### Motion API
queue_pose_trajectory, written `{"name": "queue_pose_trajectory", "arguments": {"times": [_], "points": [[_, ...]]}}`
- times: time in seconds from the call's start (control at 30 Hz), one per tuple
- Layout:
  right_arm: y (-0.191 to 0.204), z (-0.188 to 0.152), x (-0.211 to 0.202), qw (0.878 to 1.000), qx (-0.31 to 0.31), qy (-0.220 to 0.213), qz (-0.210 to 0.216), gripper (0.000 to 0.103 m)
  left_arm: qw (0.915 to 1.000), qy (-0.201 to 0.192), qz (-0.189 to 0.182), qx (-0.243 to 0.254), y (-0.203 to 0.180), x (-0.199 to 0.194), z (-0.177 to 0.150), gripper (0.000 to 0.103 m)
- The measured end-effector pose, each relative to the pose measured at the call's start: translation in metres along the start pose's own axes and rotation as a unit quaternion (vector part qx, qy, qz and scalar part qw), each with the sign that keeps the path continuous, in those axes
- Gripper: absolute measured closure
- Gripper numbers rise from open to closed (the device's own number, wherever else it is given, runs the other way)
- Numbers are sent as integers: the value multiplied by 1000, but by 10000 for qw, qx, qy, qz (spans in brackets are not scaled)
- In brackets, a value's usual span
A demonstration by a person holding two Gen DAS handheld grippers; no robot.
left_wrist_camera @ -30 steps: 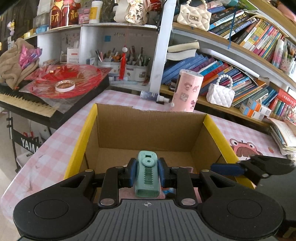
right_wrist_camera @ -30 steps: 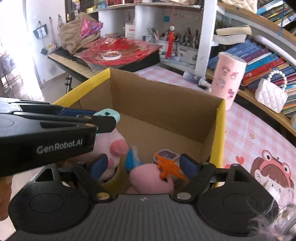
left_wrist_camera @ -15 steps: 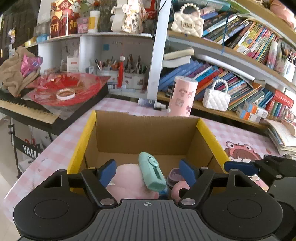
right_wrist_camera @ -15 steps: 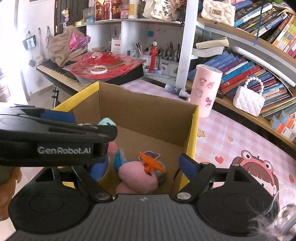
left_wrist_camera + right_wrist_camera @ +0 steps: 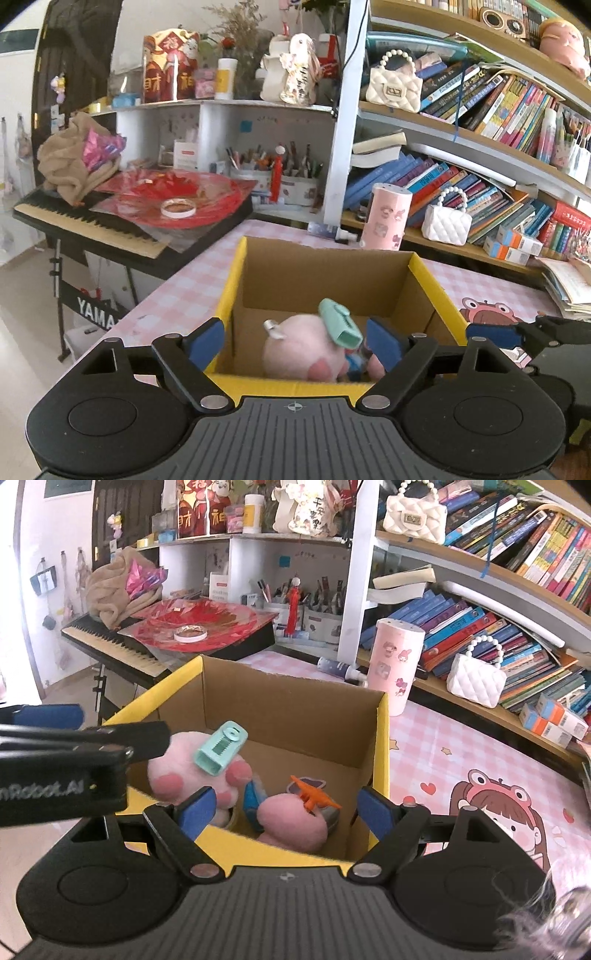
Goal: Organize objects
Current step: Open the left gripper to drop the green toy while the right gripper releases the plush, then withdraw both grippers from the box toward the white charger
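Left gripper [image 5: 295,341] had released: 1.0 s earlier it was clamped on the mint-green clip [image 5: 340,323], 0.5 s earlier the jaws were already spread with the clip dropping free. At this moment the jaws stood wide apart with nothing between them, and the gripper had backed off and up, sitting above the near yellow rim of the cardboard box [image 5: 236,280].

The clip ended up inside the box, lying tilted on top of the big pink plush [image 5: 303,350]. Right wrist view confirmed it: clip [image 5: 220,752] resting on the plush [image 5: 184,771], not on the box floor. Probably a loose perch, so it could slide off if the box gets bumped, but it would stay inside.

Right gripper [image 5: 284,808] was also spread and empty, hovering over the box's near right side, slightly further back than 0.5 s earlier. Below it: a smaller pink plush [image 5: 291,823] with an orange toy [image 5: 314,799] on top and a blue item [image 5: 253,799] between the 2 plushes.

Read: this placement counted as done, 1 more item binned. Both grippers were free for the next pick. Neither view showed a loose item on the pink checked tablecloth [image 5: 461,753] near the box, so I couldn't tell what was left to sort.
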State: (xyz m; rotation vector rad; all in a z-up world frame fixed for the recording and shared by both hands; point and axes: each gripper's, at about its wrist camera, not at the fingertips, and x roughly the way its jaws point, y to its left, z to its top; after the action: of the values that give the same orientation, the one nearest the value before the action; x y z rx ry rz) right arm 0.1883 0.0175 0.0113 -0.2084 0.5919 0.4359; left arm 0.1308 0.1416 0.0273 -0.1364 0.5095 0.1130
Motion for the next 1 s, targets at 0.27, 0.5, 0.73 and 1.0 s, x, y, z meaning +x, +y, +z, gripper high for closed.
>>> {"name": "queue_pose_trajectory", "arguments": {"times": [0.27,0.5,0.73,1.0], "points": [[20,-13,-24,9995,102,-155,-255,19,9995,99,154,-267,26,-27,-23,16],[48,-36,-45,9996,-6,47,-283,19,9984,232,243,-460,47,-59,-48,16],[70,-57,-73,9995,-102,92,-294,19,9976,310,281,-556,58,-86,-65,16],[76,-79,-99,9988,99,151,-460,19,9981,466,160,-361,55,-105,-78,16]]}}
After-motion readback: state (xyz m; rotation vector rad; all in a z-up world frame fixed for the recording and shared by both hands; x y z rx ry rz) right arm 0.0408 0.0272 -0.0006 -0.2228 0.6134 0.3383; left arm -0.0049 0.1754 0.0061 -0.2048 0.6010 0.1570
